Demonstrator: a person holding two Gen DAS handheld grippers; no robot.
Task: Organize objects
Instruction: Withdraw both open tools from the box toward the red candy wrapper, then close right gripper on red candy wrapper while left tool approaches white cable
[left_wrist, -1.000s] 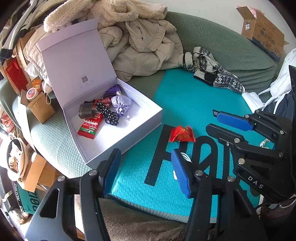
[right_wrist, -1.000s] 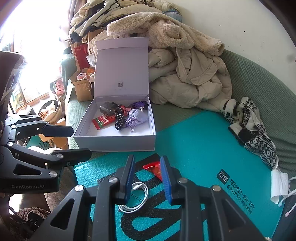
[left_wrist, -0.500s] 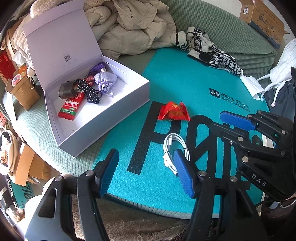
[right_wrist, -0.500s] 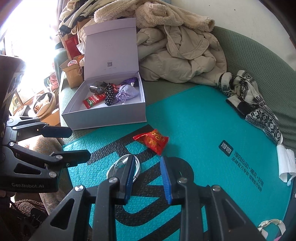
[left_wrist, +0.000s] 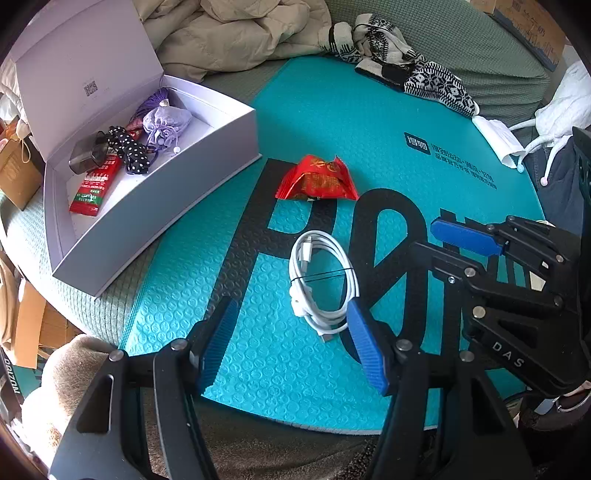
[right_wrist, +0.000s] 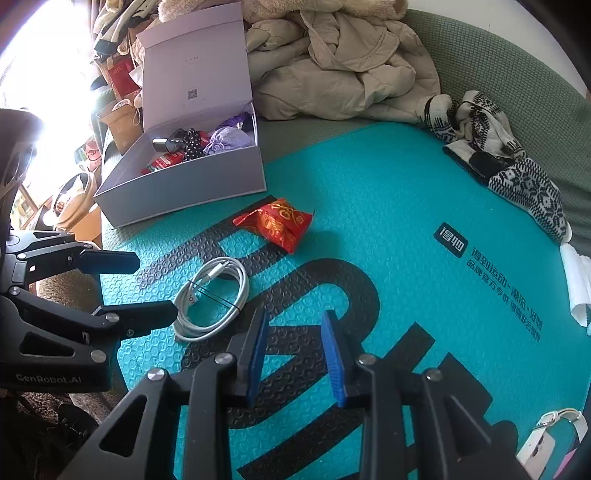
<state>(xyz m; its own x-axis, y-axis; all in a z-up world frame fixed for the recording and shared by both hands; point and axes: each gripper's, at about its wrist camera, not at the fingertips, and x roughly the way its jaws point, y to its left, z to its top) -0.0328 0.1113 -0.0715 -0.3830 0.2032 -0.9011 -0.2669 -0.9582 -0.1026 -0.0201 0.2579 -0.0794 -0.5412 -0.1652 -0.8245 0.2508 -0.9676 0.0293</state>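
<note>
A coiled white cable lies on the teal mat, just ahead of my open, empty left gripper. A red snack packet lies beyond it. An open lavender box at the left holds a purple pouch, a dotted bow and a red packet. In the right wrist view the cable lies to the left of my open, empty right gripper, and the red packet and the box lie further on.
A beige coat is piled at the back. Patterned knit gloves lie at the mat's far right edge. Cardboard boxes and bags stand left of the green sofa. A white cloth lies at the right.
Both grippers have moved forward and lower over the mat. The cable and red packet now lie closer. The right gripper's jaws have opened wider.
</note>
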